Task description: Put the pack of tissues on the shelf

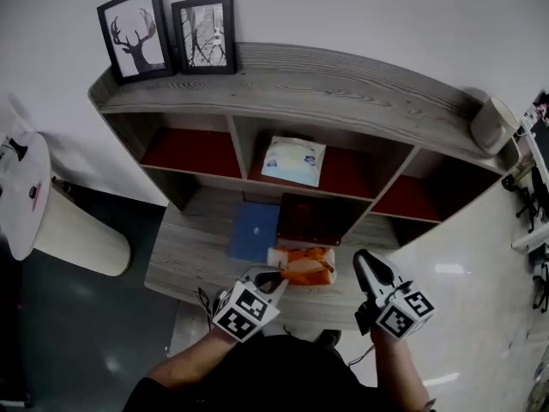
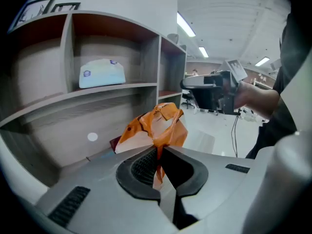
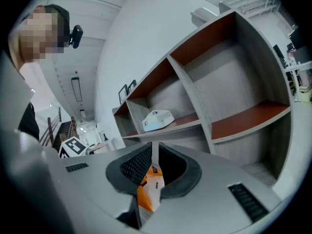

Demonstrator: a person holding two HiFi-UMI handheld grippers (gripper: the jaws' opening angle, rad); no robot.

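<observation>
Tissue pack (image 1: pixel 305 265), orange, held above lower ledge (image 1: pixel 189 256), short of shelf (image 1: pixel 350 175); pinched by 1 thin wrapper fold in left gripper (image 1: pixel 275 282). Right gripper (image 1: pixel 362 261) closed, empty, just beside. Could slip or tear free if swung.

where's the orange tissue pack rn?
Head view, bottom centre: orange tissue pack pinched by its wrapper in the left gripper, just below the blue book in frame.

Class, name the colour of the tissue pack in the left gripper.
The tissue pack is orange with some white, clearest in the left gripper view.
</observation>
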